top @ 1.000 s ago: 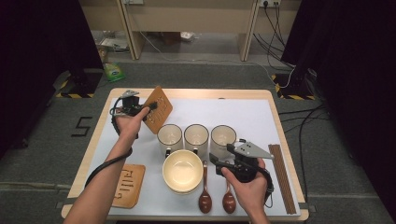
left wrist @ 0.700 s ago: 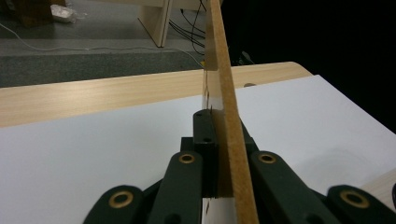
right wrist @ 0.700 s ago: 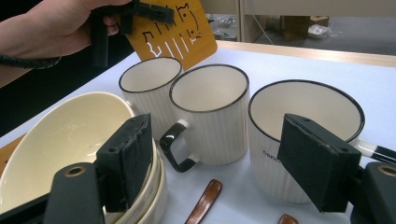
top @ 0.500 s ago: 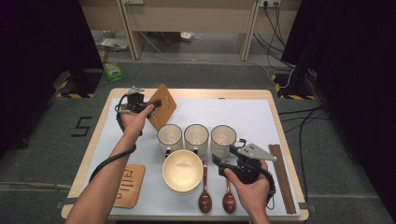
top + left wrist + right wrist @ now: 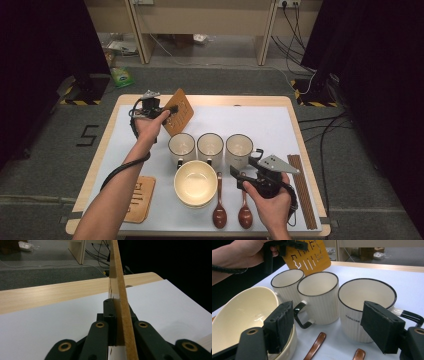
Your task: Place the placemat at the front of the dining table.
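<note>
Two bare forearms, no sleeves in sight, each carry a black handheld tool: the left tool (image 5: 172, 110) trails a black coiled cable along the arm, while the right tool (image 5: 239, 176) is topped by a grey three-cornered plate dotted with small screws. Seen close in the left gripper view, the left tool's black linkage arms carry brass-coloured ringed pivots. In the right gripper view, the right tool (image 5: 332, 327) shows two blocky black pads with rough, worn faces.

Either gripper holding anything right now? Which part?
The left gripper is shut on the wooden coaster, its fingers clamping the coaster's near edge, lifted off the table. The right gripper is open, holding nothing.
</note>
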`<state>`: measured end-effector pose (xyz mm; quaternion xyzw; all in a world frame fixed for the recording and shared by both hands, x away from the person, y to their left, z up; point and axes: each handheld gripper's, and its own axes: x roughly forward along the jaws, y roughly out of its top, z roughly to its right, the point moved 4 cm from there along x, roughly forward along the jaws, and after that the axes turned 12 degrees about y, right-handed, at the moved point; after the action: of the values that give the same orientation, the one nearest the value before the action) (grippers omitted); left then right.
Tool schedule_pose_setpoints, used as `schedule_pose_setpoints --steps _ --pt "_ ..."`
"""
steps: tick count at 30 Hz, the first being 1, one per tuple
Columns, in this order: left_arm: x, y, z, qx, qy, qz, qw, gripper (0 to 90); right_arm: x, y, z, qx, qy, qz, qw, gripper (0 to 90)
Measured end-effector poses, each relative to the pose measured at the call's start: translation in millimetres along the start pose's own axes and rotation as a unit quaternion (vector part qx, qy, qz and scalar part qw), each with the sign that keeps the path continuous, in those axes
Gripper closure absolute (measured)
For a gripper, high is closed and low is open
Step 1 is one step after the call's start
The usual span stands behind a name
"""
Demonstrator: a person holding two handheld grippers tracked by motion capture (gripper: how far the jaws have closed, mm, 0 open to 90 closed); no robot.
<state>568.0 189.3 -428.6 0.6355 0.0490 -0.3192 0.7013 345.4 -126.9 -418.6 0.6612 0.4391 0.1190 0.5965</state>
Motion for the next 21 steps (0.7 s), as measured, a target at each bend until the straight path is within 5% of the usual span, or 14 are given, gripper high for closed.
schedule_pose_setpoints --steps 21 --pt "14.4 4.7 11.0 0.011 -0.006 -0.013 0.9998 86.2 -0.1 -1.0 2.0 0.004 0.003 0.001 1.0000 26.3"
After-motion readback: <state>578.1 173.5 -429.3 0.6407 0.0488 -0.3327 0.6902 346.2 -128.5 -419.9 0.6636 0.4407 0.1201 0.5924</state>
